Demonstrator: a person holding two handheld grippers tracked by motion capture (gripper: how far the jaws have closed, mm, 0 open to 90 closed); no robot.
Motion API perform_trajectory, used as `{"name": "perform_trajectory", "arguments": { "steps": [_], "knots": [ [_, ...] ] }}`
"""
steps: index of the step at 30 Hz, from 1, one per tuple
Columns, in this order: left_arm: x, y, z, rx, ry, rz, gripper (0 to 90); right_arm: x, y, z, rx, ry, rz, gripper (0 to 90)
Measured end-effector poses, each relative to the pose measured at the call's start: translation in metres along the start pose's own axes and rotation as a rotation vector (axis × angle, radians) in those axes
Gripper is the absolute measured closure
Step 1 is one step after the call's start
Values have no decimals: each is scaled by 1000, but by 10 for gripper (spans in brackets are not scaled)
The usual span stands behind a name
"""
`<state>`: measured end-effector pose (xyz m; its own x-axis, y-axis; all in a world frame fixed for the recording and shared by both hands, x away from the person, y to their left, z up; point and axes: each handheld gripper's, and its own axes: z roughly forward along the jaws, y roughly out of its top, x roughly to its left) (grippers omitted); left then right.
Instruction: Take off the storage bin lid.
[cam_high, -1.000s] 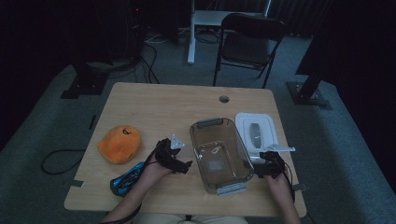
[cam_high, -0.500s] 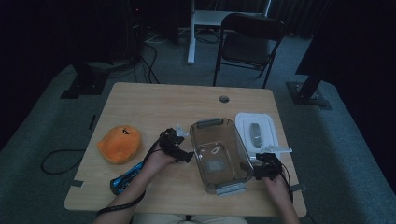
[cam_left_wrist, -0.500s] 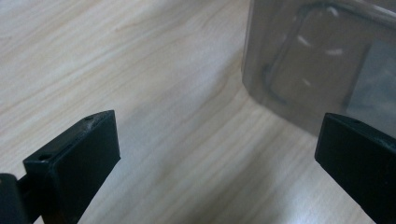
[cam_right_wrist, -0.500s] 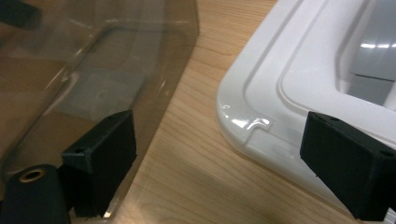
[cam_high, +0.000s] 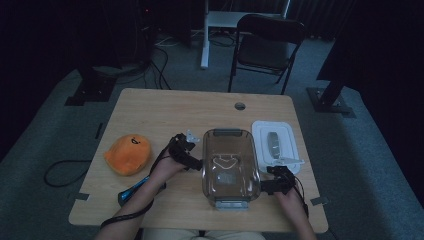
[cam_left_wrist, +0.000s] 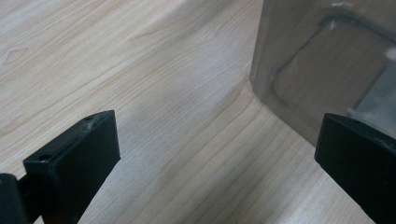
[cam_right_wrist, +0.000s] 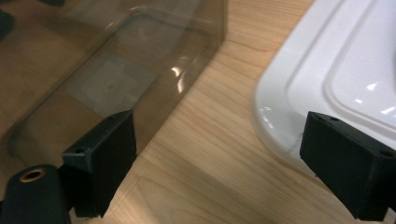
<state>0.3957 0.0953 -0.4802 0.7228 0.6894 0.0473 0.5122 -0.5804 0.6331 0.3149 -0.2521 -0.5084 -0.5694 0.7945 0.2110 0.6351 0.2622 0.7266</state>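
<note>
A light wooden rectangular table (cam_high: 150, 112) with a small round cable hole (cam_high: 240, 106) near its far edge carries everything. The largest thing on it is a smoky-brown transparent plastic rectangular container (cam_high: 229, 166), which stands upright right of the table's middle, its long side running away from the person, with a grey clip at each short end. Just to its right, on the table and a narrow strip of wood apart from it, lies a white plastic rectangular lid (cam_high: 273, 142) with something pale resting on top. To the left, well apart from the container, sits a rounded orange soft toy (cam_high: 127, 153), and near the front left edge lies a blue slim object (cam_high: 131, 190) partly under the person's left forearm.

The left gripper (cam_high: 192, 161) is at the container's left wall about midway along it; in the left gripper view its black jaws stand wide apart with bare wood between them, and the container's brown wall (cam_left_wrist: 322, 60) rises just beside the right-hand jaw; whether they touch I cannot tell. The right gripper (cam_high: 266, 184) is at the container's near right corner. In the right gripper view its jaws gape too, one jaw at the container wall (cam_right_wrist: 116, 60) and the other over the white lid's rim (cam_right_wrist: 280, 112), with nothing clamped
</note>
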Motion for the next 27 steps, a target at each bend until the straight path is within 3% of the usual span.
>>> {"name": "perform_trajectory", "arguments": {
  "steps": [10, 17, 27],
  "knots": [
    [10, 4, 3, -4, 20, 25, 6, 11, 0, 8, 11, 16, -20, 106],
    [16, 1, 3, -7, 3, 8, 6, 19, 1, 12, 11, 13, -43, 106],
    [23, -2, -1, 9, -2, 28, 6, 28, 2, 17, 5, 19, -67, 106]
  ]
}}
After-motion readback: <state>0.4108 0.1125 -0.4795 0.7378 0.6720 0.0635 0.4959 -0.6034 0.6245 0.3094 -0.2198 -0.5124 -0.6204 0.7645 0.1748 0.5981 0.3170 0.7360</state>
